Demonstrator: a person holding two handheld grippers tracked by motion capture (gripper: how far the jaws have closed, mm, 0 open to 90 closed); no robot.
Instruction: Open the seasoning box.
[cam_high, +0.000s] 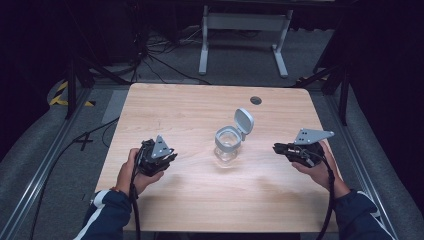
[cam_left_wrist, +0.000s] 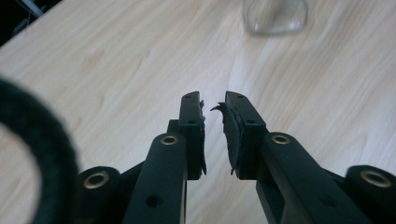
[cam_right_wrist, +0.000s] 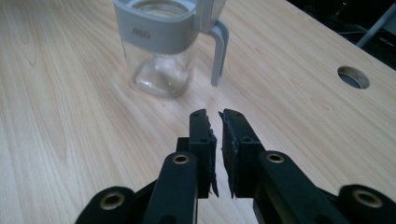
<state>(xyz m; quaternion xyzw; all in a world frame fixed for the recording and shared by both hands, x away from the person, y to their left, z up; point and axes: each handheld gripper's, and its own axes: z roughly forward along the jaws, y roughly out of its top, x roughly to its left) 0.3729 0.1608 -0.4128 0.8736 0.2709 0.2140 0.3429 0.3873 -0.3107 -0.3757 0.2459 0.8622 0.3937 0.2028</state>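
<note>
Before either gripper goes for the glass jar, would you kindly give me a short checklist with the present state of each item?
1. Glass jar upright on the table: ok.
2. Grey flip lid open, hinged back: ok.
3. Left gripper holds nothing, jaws slightly parted: ok.
4. Right gripper holds nothing, jaws slightly parted: ok.
5. Jaws wide enough for the jar: not ok.
6. Jar contents: cannot tell.

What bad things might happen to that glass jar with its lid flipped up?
1. The jar is glass and stands alone mid-table; a sideways bump from either gripper might tip it.
2. Its lid sticks up on a hinge, so a gripper passing above could catch it.
3. The left gripper and right gripper both show only a narrow gap, probably too small to fit around the jar.
</note>
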